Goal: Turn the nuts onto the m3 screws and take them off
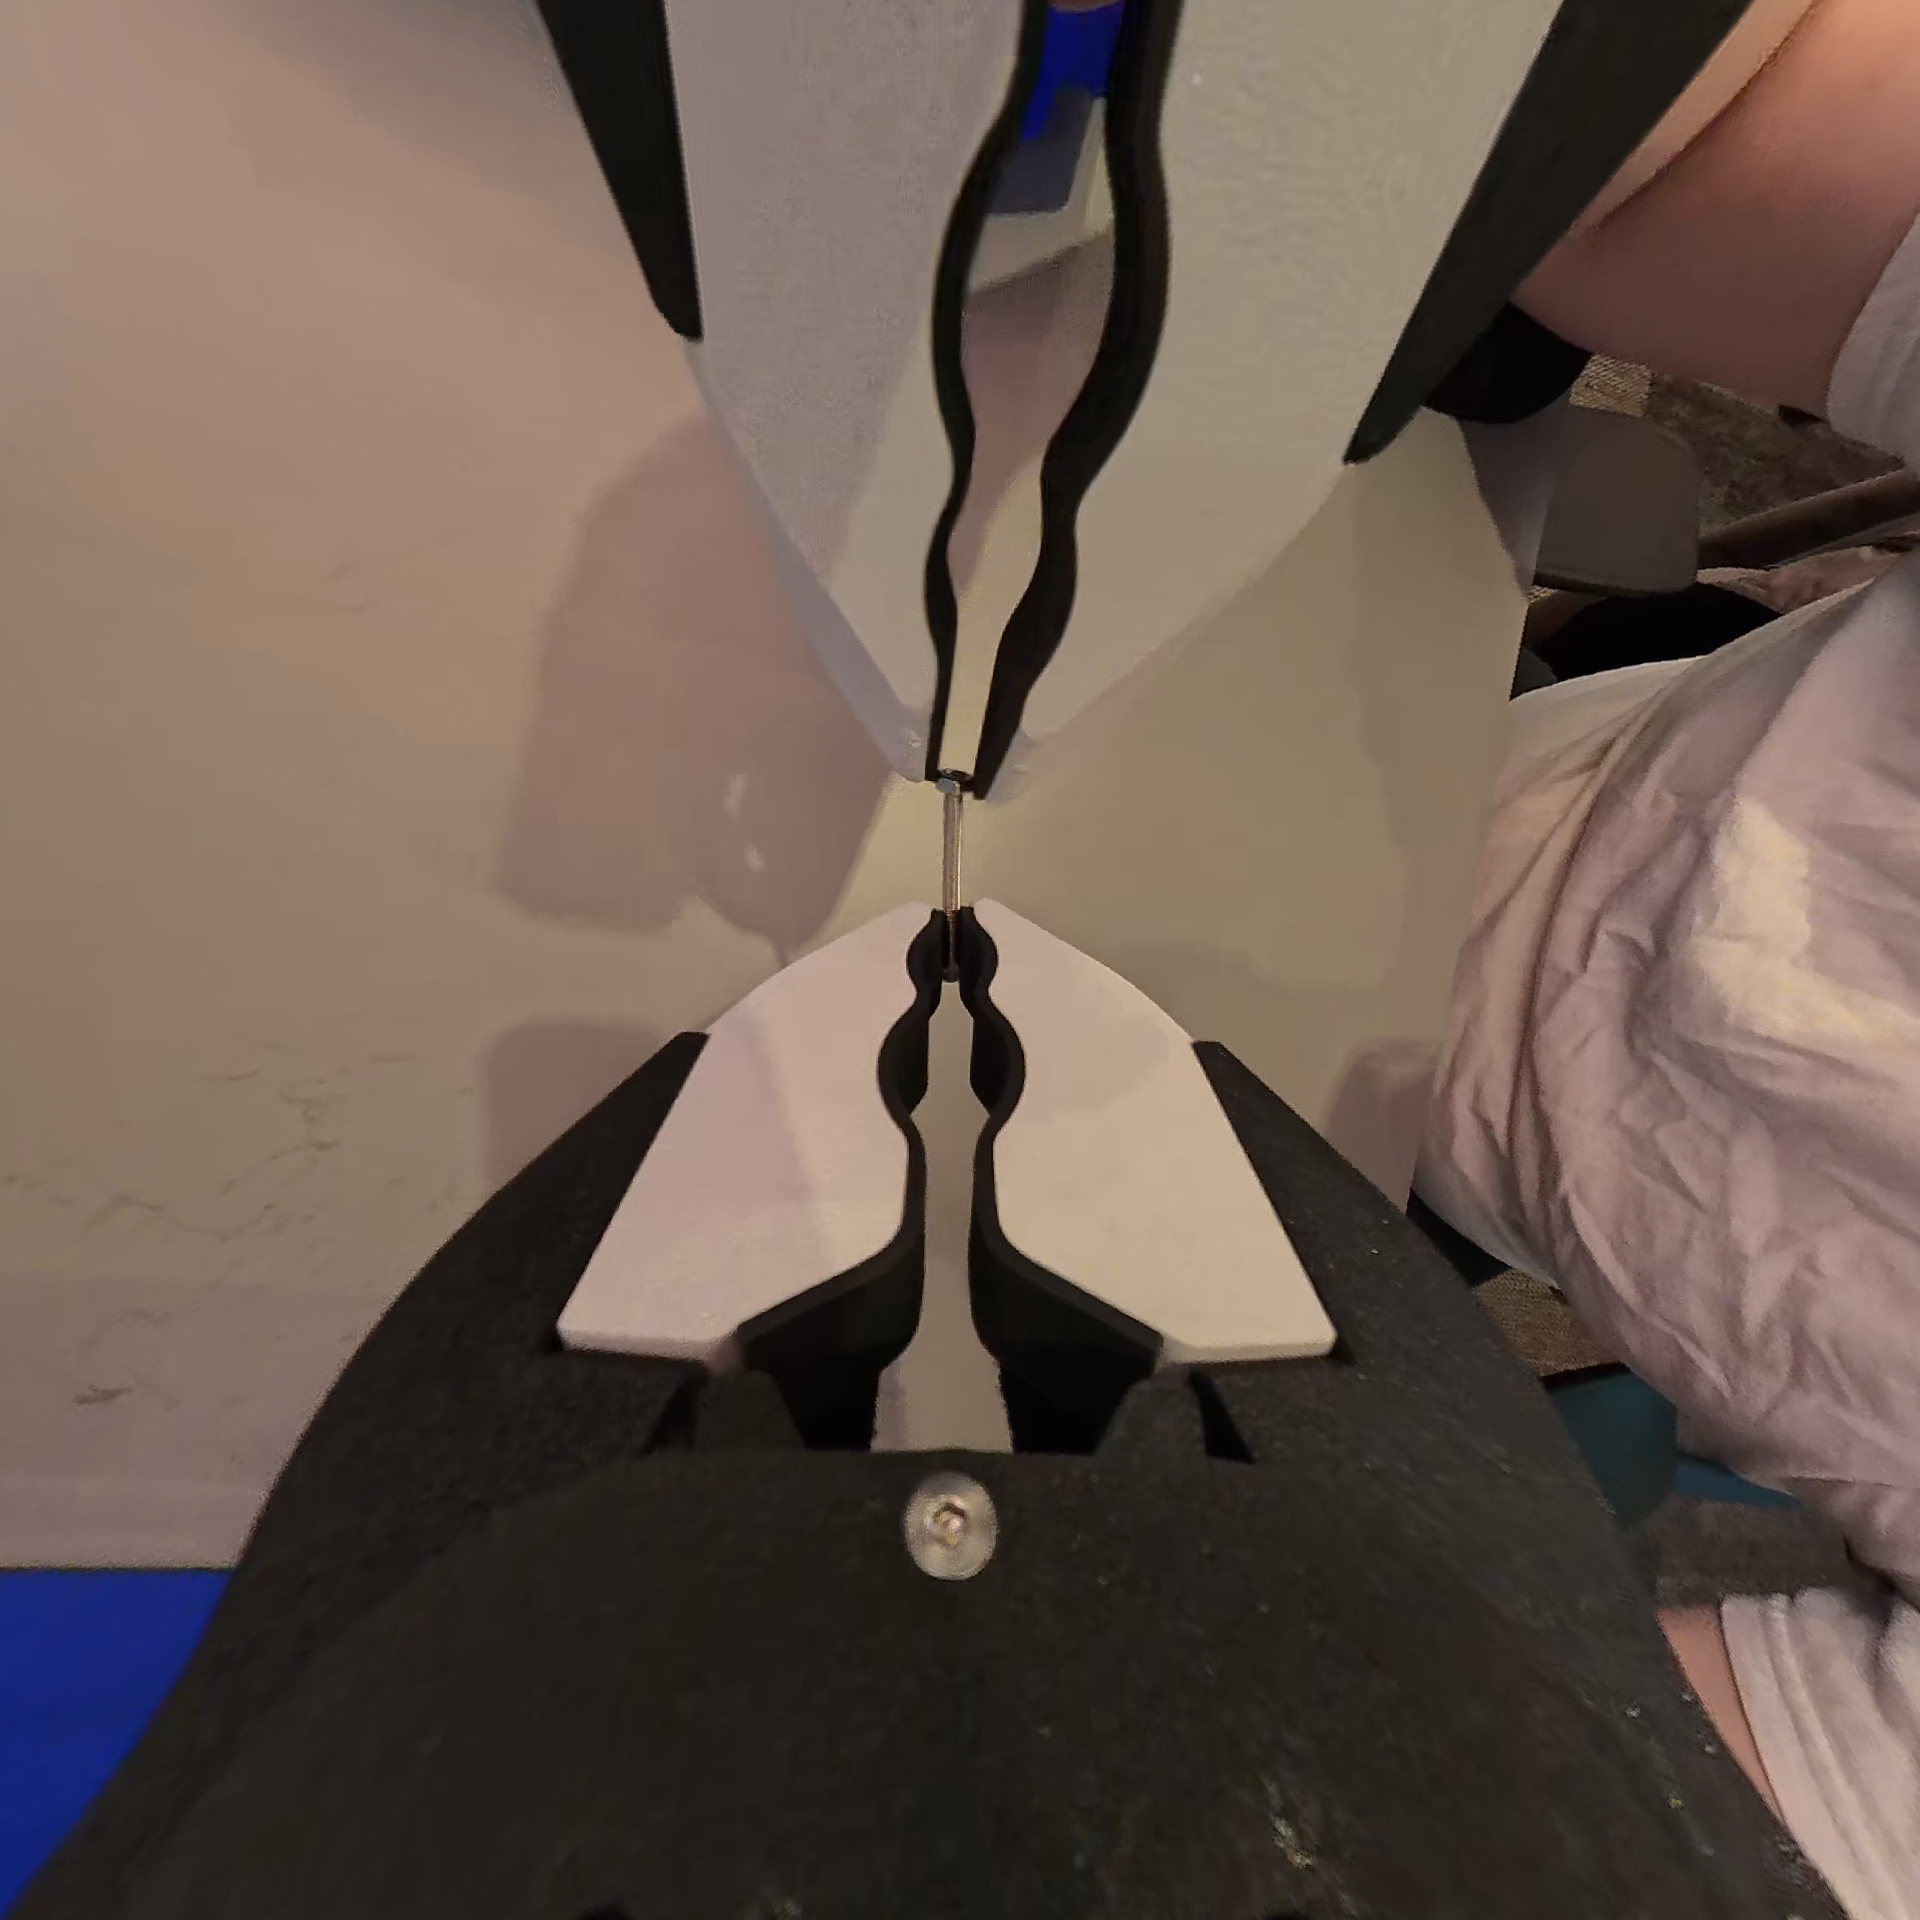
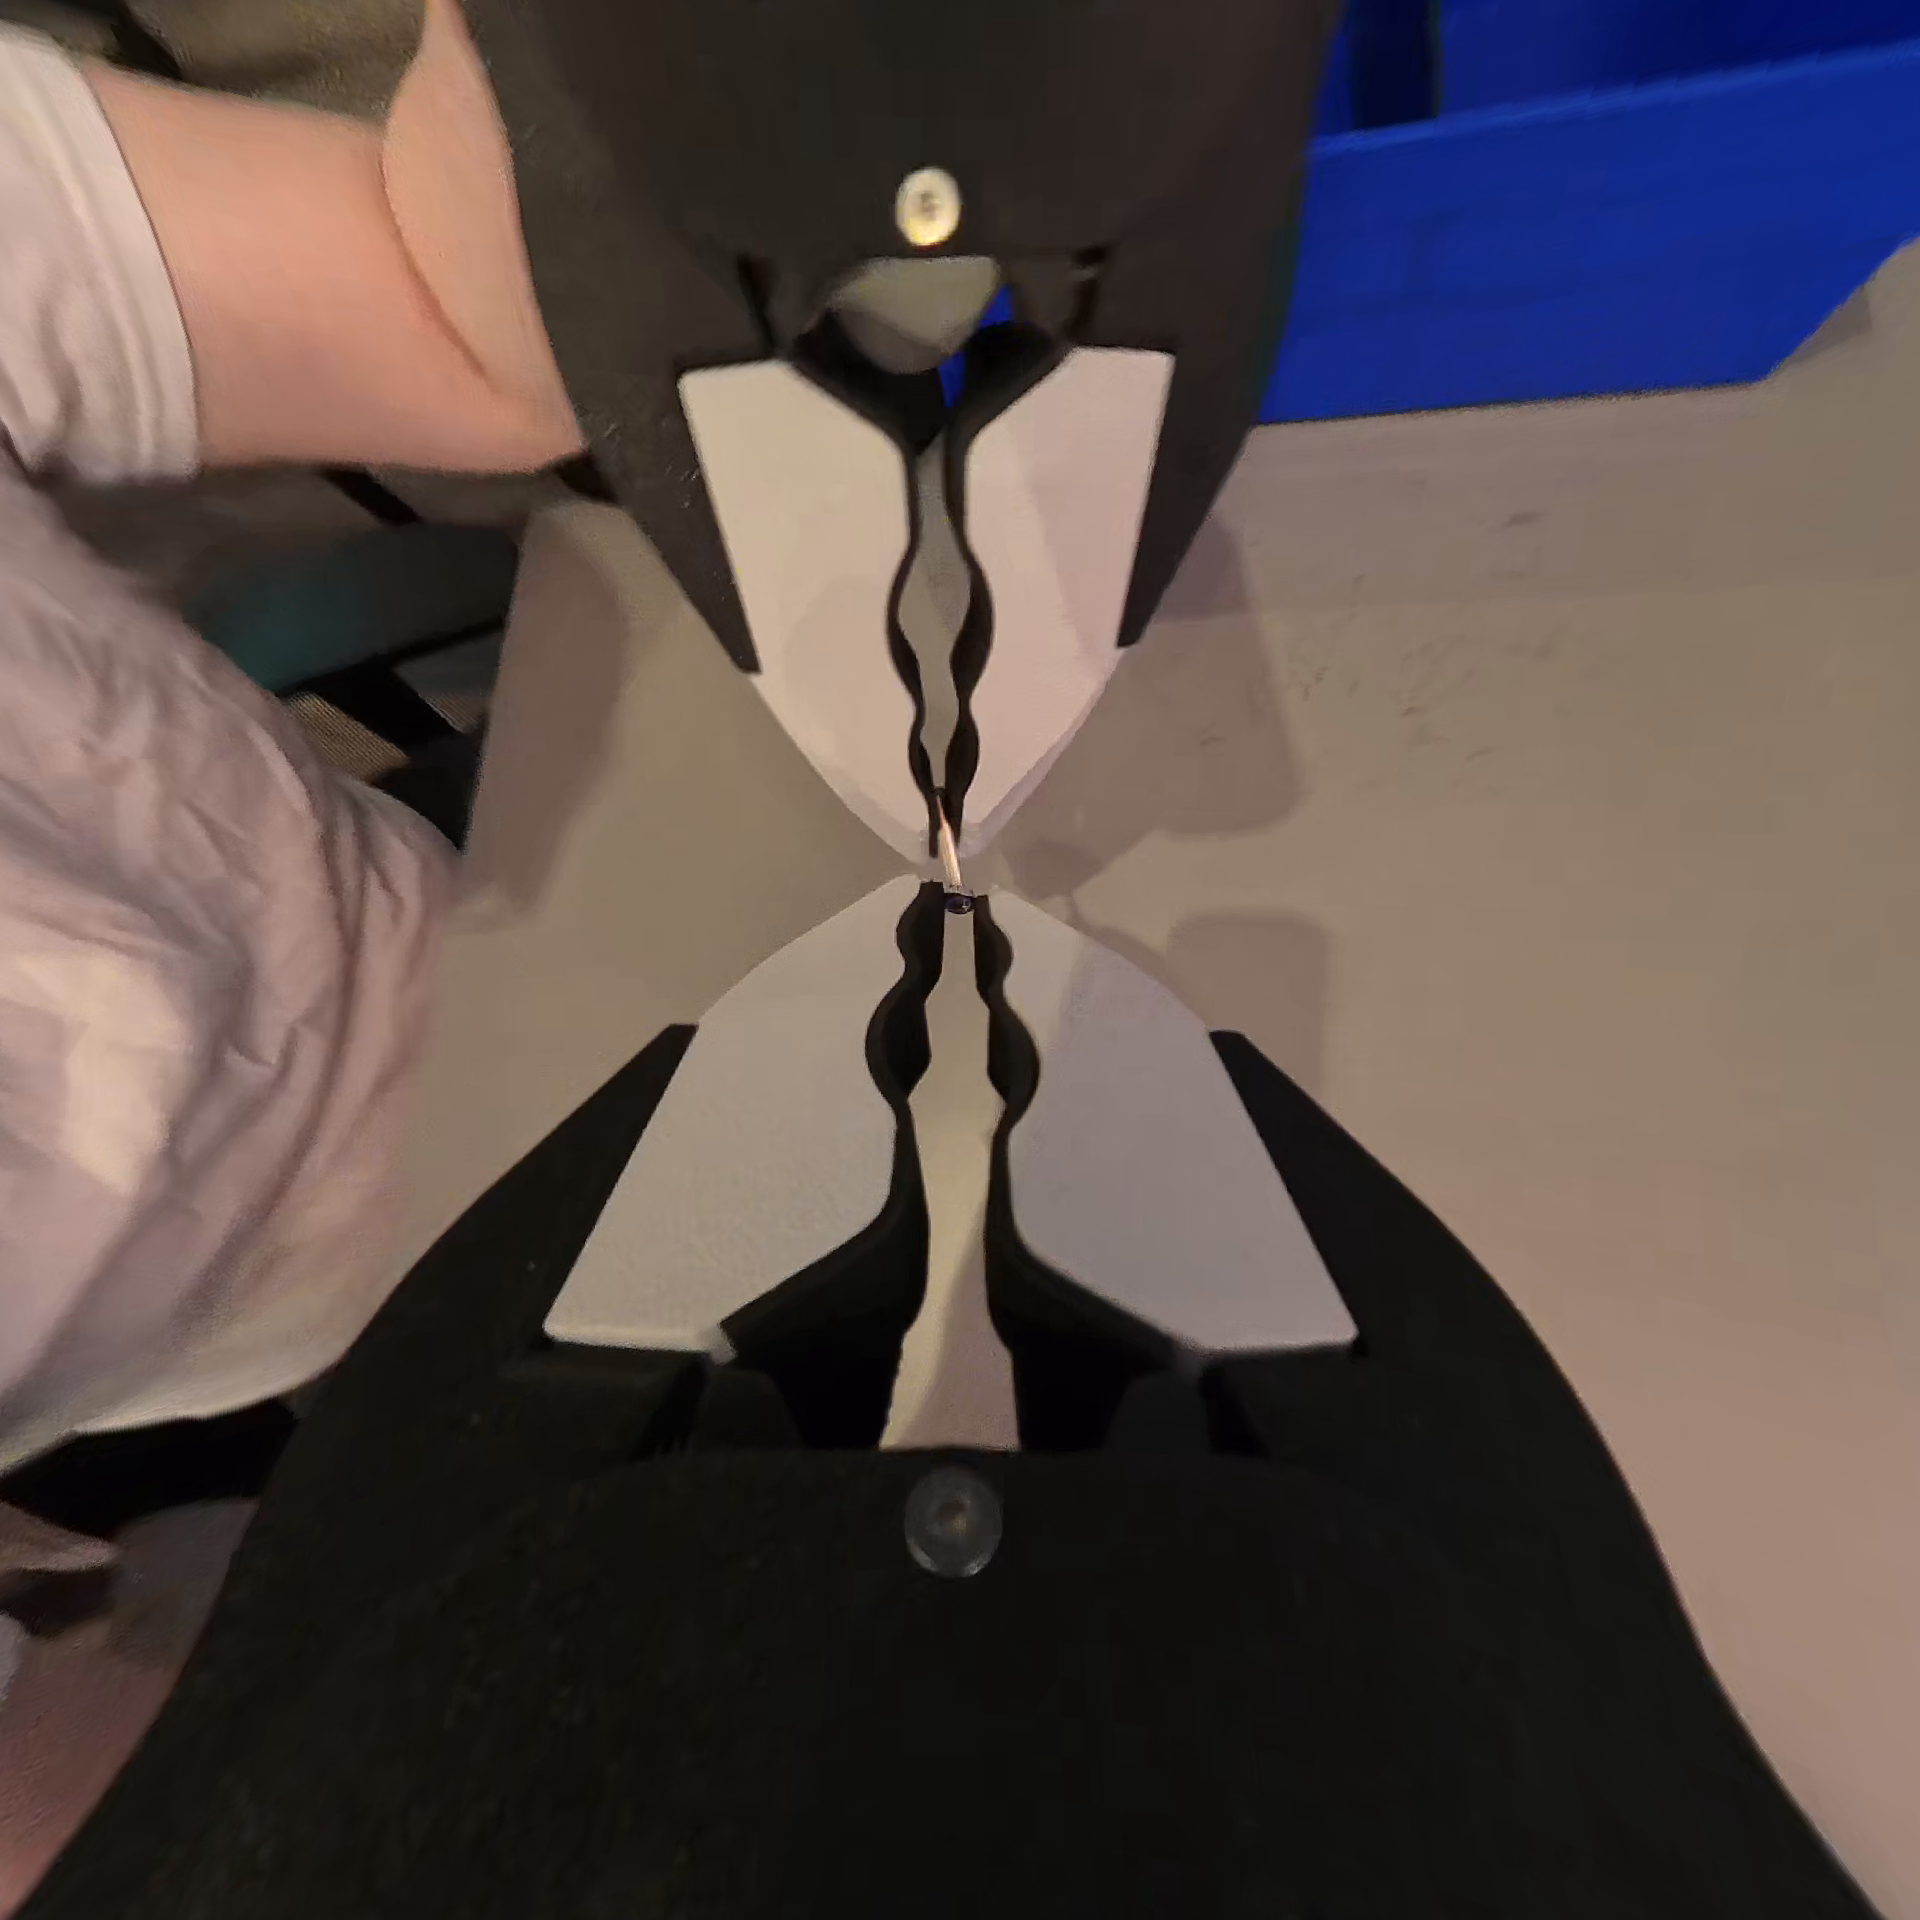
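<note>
The two grippers face each other tip to tip above a pale table. My left gripper (image 1: 950, 916) is shut on the head end of a thin silver M3 screw (image 1: 950, 852), whose shaft points away toward the other gripper. My right gripper (image 2: 957, 900) is shut on a small metal nut (image 2: 958, 902). In the left wrist view the nut (image 1: 952, 775) sits at the far tip of the screw, pinched in the right gripper (image 1: 954, 779). In the right wrist view the screw (image 2: 950, 847) runs from the nut into the left gripper (image 2: 943, 831).
A blue bin (image 2: 1590, 218) stands on the table (image 2: 1507, 727) behind the left gripper. A person's arm (image 2: 343, 281) and white-clothed body (image 1: 1683, 997) are close beside the grippers. A blue patch (image 1: 104, 1662) shows at the lower left. Left and right tips are no more than a few centimetres apart.
</note>
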Available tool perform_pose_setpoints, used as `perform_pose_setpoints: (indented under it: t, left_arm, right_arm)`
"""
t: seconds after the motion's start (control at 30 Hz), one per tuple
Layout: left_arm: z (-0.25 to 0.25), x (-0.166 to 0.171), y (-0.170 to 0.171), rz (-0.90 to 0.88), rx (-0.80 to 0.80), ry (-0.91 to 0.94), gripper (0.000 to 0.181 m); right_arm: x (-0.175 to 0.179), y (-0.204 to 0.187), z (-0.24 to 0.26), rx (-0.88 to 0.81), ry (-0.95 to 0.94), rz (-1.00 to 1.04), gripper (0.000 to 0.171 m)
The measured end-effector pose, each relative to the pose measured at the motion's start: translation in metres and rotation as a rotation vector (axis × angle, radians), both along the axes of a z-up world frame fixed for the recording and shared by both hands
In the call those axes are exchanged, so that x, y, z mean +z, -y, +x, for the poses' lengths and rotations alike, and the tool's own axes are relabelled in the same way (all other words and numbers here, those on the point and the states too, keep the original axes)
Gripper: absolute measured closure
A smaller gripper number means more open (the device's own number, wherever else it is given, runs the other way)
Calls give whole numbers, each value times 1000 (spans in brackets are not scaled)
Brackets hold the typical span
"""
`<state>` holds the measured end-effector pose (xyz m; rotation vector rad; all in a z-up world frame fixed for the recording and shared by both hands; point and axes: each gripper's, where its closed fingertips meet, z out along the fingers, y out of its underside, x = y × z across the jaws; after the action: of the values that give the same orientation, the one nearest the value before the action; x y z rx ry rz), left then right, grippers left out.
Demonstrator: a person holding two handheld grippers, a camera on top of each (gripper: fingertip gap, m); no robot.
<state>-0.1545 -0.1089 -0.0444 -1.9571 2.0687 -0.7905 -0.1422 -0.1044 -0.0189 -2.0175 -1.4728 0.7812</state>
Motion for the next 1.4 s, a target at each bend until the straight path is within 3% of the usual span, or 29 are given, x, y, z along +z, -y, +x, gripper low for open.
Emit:
perform_pose_setpoints:
  t: [0.3,0.87,1.17,1.4]
  left_arm:
    - [-3,-2,7,-22,-40,-18,179]
    - [-3,2,15,-26,-83,-1,179]
    - [-4,0,20,-14,-119,-14,179]
    - [-6,0,6,18,-51,-21,179]
  right_arm:
    - [-4,9,0,232,94,323,166]
    - [0,13,-2,323,32,417,166]
    - [-3,19,-3,368,21,404,166]
    - [-3,6,-7,172,-72,92,166]
